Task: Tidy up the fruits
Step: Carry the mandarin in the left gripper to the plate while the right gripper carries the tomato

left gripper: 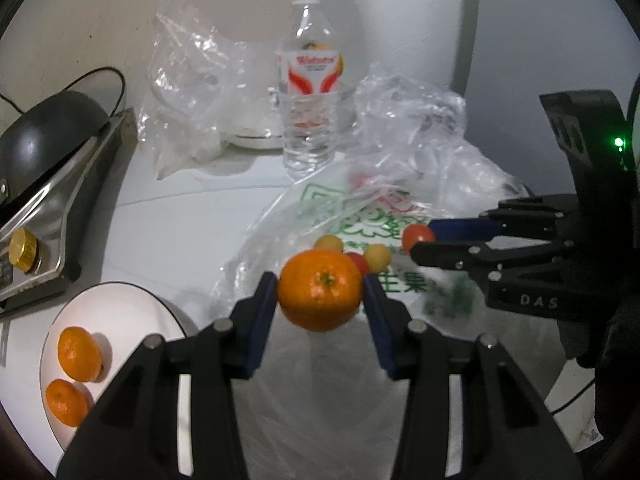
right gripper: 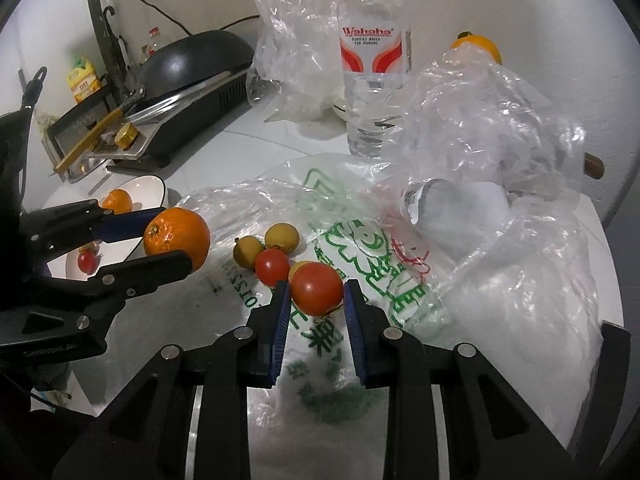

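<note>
My left gripper (left gripper: 320, 290) is shut on an orange mandarin (left gripper: 320, 289), lifted over the printed plastic bag (left gripper: 380, 220). In the right wrist view that mandarin (right gripper: 178, 236) hangs in the left gripper (right gripper: 168, 240) at the left. My right gripper (right gripper: 316, 296) is shut on a red cherry tomato (right gripper: 316, 288); the left wrist view shows this tomato (left gripper: 417, 237) at the right gripper's (left gripper: 420, 238) tips. On the bag (right gripper: 360, 240) lie another red tomato (right gripper: 272, 266) and two small yellow fruits (right gripper: 282, 236). A white plate (left gripper: 120, 312) at lower left holds two mandarins (left gripper: 79, 354).
A water bottle (left gripper: 309, 84) stands at the back, with crumpled clear bags (left gripper: 188, 92) beside it. A black appliance with a steel tray (left gripper: 44, 168) sits at the left. A second white dish (right gripper: 76, 272) holds a red tomato (right gripper: 86, 262). Another orange fruit (right gripper: 478, 46) lies behind the bags.
</note>
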A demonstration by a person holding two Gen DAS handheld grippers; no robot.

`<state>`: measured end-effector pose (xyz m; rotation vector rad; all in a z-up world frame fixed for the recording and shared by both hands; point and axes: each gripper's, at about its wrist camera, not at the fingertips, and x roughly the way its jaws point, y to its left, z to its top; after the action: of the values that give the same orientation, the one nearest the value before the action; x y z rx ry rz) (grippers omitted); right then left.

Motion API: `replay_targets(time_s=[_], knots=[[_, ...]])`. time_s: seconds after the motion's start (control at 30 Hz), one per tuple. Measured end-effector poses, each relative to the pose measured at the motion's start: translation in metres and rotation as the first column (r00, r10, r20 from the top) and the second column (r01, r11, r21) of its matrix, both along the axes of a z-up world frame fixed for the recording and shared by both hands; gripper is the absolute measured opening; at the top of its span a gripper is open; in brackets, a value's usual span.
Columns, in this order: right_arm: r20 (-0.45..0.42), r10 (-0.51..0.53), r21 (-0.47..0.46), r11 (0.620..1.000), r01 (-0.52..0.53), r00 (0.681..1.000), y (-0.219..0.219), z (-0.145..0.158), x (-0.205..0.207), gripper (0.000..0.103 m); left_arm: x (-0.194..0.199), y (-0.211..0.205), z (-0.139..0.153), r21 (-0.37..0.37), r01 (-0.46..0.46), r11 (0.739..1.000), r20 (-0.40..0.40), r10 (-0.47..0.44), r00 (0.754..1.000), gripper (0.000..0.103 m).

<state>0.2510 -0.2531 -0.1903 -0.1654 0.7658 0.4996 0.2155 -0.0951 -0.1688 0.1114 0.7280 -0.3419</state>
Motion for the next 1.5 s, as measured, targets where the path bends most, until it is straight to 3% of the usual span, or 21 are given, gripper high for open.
replay_targets(time_s=[0.57, 1.5], knots=[[0.061, 0.002, 0.005, 1.000, -0.003, 0.998, 0.002, 0.022, -0.039, 0.029, -0.041, 0.002, 0.018, -0.010, 0.019, 1.000, 0.063, -0.019, 0.998, 0.045], [0.091, 0.065, -0.042, 0.997, -0.062, 0.994, 0.055, 0.035, -0.077, 0.029, -0.093, 0.066, 0.019, -0.041, -0.085, 0.996, 0.074, 0.088, 0.993, 0.045]])
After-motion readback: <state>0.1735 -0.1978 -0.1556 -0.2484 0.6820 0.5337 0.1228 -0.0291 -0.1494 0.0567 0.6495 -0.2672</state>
